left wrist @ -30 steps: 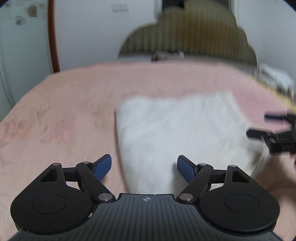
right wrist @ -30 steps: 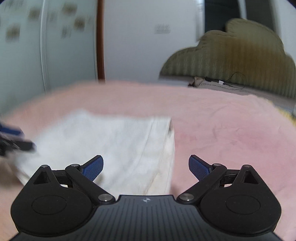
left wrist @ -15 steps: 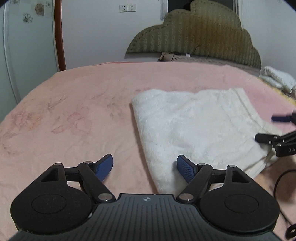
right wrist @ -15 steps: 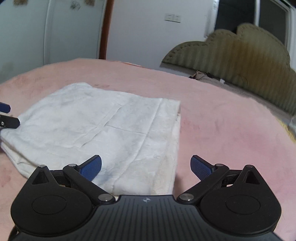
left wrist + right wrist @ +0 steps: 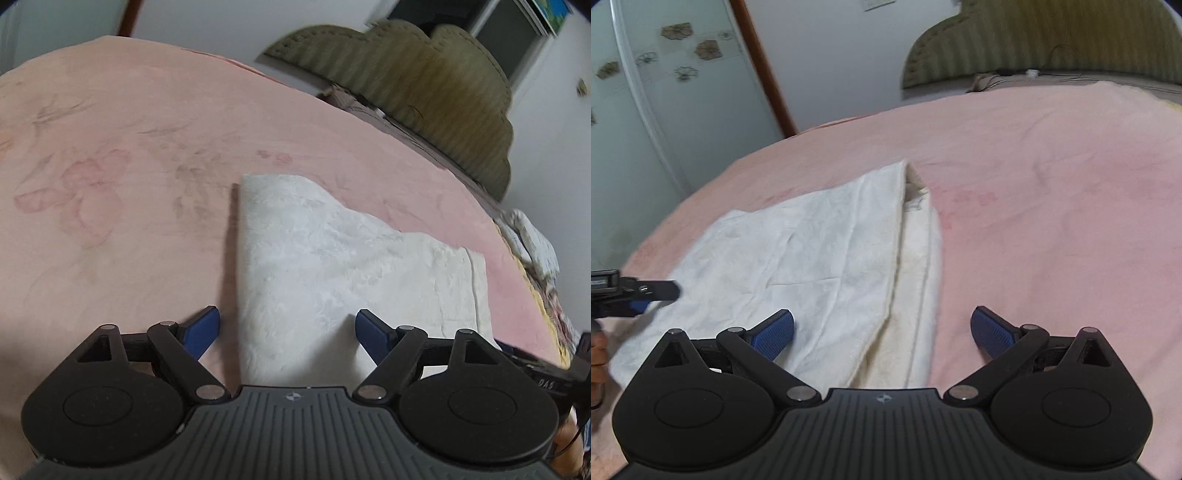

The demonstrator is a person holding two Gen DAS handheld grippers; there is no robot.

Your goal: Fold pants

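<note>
A pink blanket (image 5: 110,221) covers the bed and fills the space ahead of both tools, with faint flower prints off to the left of the left gripper. Beyond it, far ahead, stands an olive padded headboard (image 5: 424,81), and in the right wrist view a pale wardrobe door (image 5: 646,110) with flower patterns rises at the far left.

The white pants (image 5: 332,266) lie folded flat on the blanket, directly ahead of and partly under both tools. In the left wrist view their left folded edge runs straight away from a spot just inside the left finger. In the right wrist view a cream-coloured band of the pants (image 5: 916,295) runs forward between the fingers.

The left gripper (image 5: 288,328) hangs over the near left corner of the pants, its jaws opening, cloth lying below the gap and no pad pressing on it. The right gripper (image 5: 882,328) has its blue pads (image 5: 775,332) spread wide above the pants' right edge, gripping nothing.
</note>
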